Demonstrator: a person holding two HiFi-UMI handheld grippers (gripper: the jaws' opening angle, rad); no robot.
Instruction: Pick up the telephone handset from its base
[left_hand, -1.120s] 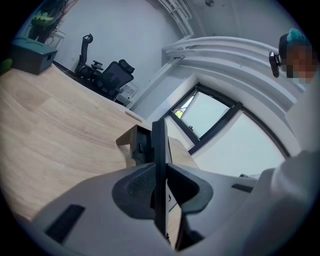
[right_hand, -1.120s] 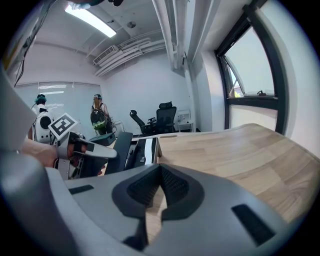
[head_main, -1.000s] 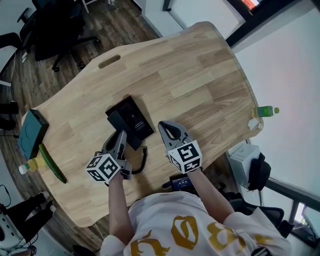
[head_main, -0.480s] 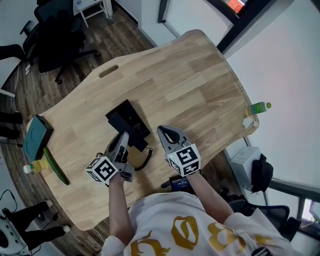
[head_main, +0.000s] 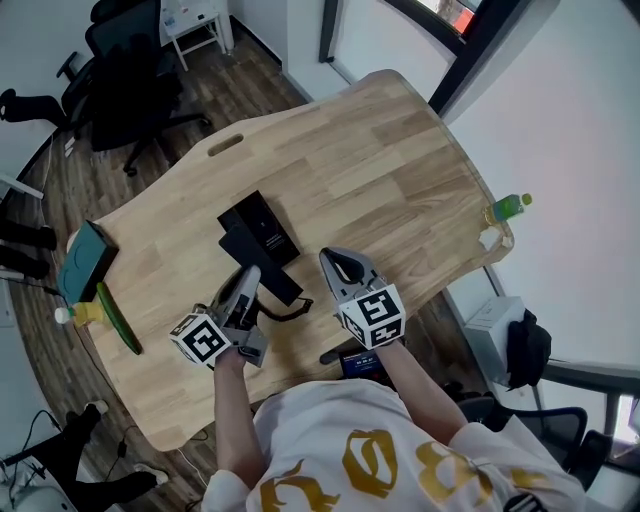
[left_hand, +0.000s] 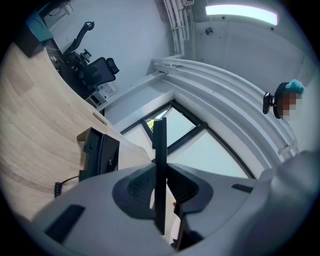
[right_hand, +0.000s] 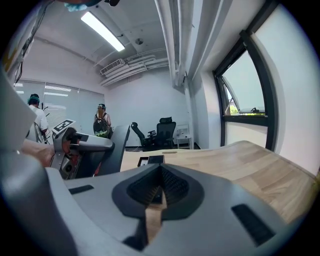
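Observation:
The black telephone base (head_main: 262, 225) lies on the wooden table (head_main: 380, 160). My left gripper (head_main: 249, 276) is shut on the black handset (head_main: 268, 272), which hangs above the table on the near side of the base. In the left gripper view the handset (left_hand: 160, 150) shows edge-on as a thin upright bar between the pads, with the base (left_hand: 98, 154) beyond it at the left. A coiled cord (head_main: 290, 314) trails from the handset. My right gripper (head_main: 344, 268) hovers to the right of the handset, shut and empty; its own view shows the base (right_hand: 150, 160) ahead.
A teal box (head_main: 88, 260), a long green thing (head_main: 118, 318) and a yellow bottle (head_main: 74, 314) sit at the table's left end. A green bottle (head_main: 508, 207) stands at the right edge. Office chairs (head_main: 135, 75) stand beyond the table. People (right_hand: 102, 122) stand in the room.
Both grippers have risen. The handset has come up and away from the base toward me, still in the left gripper, and the cord has stretched out below it.

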